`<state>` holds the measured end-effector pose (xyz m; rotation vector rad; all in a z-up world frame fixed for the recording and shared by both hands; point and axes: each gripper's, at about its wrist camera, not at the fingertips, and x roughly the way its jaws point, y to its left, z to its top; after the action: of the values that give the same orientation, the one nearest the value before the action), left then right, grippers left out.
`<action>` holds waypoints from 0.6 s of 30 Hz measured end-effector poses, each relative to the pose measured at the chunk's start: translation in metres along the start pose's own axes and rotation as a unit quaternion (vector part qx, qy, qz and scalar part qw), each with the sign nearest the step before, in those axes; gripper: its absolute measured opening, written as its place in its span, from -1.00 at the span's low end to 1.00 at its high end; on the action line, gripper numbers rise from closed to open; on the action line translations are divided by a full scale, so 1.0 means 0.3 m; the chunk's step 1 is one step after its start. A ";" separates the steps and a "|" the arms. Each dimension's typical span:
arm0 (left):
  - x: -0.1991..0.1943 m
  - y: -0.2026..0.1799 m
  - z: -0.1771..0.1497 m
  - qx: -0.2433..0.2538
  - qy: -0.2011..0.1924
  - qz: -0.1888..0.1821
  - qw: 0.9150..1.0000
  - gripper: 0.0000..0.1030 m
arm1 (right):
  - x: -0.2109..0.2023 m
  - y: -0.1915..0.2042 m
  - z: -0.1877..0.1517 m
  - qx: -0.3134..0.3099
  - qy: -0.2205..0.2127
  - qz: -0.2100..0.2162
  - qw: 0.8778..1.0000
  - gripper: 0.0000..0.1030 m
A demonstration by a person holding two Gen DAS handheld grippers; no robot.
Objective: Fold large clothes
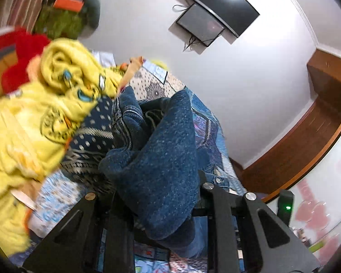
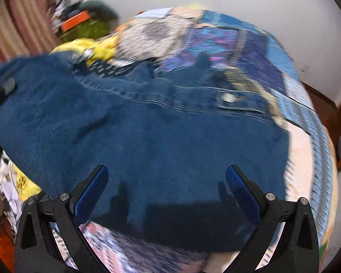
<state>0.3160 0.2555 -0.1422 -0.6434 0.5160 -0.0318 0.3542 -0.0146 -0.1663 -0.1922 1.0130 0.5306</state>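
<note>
The fold is at an early stage: the blue jacket (image 2: 147,132) lies spread but rumpled across the patchwork bedspread (image 2: 307,104), and no neat fold shows yet. The left gripper (image 1: 161,207) is clamped on a thick bunch of the jacket, which hangs up and over its fingers. The right gripper (image 2: 167,182) hovers over the near hem with its jaws wide apart, holding nothing. What is left, I judge, is nearly all of it: laying the cloth flat, then folding it over. The jacket is denim outside, with stitched seams and a metal button (image 2: 229,97), and a fuzzy, speckled lining. Beside it sits a soft yellow fleece heap (image 1: 45,104) and a dark patterned knit (image 1: 93,141)
</note>
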 end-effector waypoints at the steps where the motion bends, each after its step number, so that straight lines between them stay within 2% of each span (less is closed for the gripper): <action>1: -0.017 -0.004 -0.005 0.005 -0.001 0.004 1.000 -0.59 | 0.027 0.029 0.004 -0.008 0.008 0.005 1.000 0.99; 5: -0.007 -0.005 -0.020 0.012 0.007 0.014 1.000 -0.59 | 0.164 0.129 -0.013 -0.029 0.054 0.026 0.998 0.99; 8: 0.026 -0.027 -0.042 0.025 0.019 0.033 0.999 -0.59 | 0.211 0.150 -0.034 -0.032 0.052 0.012 0.998 1.00; 10: 0.039 -0.047 -0.050 0.028 0.023 0.034 0.999 -0.59 | 0.222 0.158 -0.043 -0.056 0.051 0.003 0.997 1.00; 14: 0.051 -0.121 -0.036 0.042 0.023 0.028 0.998 -0.59 | 0.185 0.125 -0.028 -0.070 0.059 0.024 0.996 1.00; 18: 0.091 -0.251 -0.033 0.064 0.028 0.012 0.997 -0.60 | 0.075 0.015 -0.023 -0.017 0.026 0.039 0.999 1.00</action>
<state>0.3449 0.1845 -0.1174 -0.5120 0.5706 -0.0596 0.3563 -0.0061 -0.1887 -0.1973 1.0653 0.6171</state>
